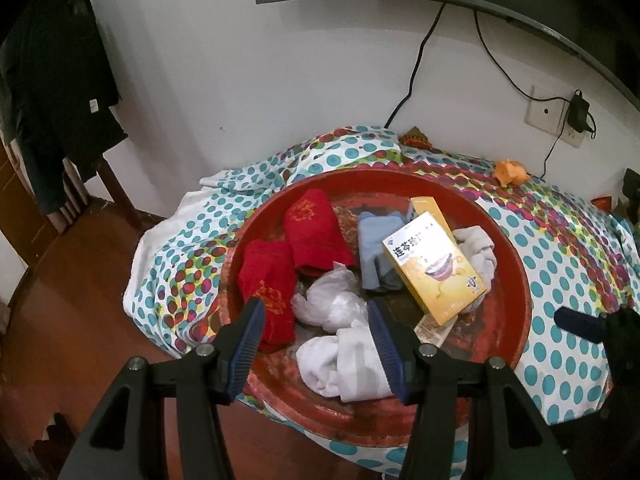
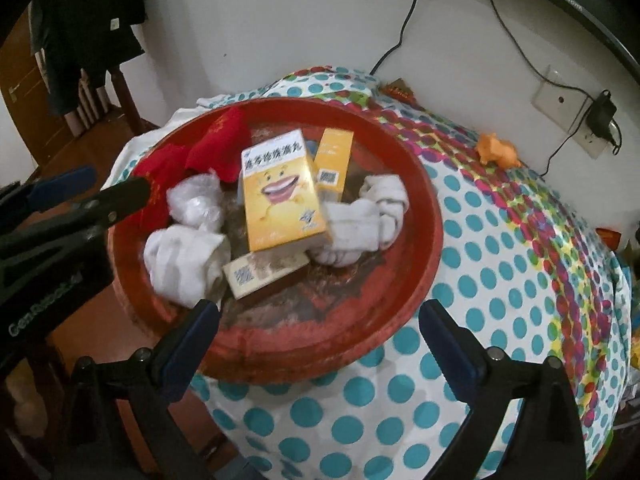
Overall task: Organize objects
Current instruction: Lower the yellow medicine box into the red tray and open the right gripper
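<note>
In the left wrist view, the left gripper (image 1: 316,328) at lower centre stands partly open with nothing clamped, above a white sock (image 1: 344,360) in the red tray (image 1: 516,272). Right of centre there, a yellow box (image 1: 434,268) leans on a blue-grey sock (image 1: 376,256). In the right wrist view, the right gripper (image 2: 320,332) gapes wide and empty over the tray's near rim.

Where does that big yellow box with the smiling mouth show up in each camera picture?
Left wrist view: the yellow box lies right of centre, in the red tray.
Right wrist view: the yellow box lies near the centre, in the tray.
Shared landmark: the orange toy on the dotted cloth.
</note>
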A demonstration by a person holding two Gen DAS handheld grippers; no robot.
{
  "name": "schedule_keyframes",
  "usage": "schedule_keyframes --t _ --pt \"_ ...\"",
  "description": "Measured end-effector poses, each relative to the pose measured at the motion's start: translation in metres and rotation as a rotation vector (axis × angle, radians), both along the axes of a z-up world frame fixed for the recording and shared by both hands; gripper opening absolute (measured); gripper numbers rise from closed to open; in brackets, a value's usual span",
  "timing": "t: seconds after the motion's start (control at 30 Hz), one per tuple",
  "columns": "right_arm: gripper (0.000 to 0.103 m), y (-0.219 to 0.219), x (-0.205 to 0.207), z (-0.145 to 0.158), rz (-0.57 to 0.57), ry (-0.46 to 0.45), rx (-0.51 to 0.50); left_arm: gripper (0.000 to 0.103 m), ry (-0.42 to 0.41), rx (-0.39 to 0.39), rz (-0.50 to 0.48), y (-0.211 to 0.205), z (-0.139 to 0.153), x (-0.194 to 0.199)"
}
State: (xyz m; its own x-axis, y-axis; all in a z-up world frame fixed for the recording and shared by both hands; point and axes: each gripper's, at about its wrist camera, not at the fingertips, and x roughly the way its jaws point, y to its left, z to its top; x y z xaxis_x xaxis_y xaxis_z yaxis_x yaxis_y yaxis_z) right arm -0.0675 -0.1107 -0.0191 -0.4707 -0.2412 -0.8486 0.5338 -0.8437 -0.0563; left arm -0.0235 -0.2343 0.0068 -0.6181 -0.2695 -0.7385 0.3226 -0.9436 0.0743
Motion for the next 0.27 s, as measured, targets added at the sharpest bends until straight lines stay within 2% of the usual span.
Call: schedule_keyframes --t 0.13,0.27 --pt "0.099 -0.0011 0.0060 -0.0079 0.014 -0.006 0.017 0.055 0.044 -0.014 -0.011 0.0035 0.0037 0.0037" --pt "0.099 0.0005 0.0088 -0.0111 0.011 0.005 0.035 0.055 0.040 -0.003 0.000 0.0033 0.0052 0.0041"
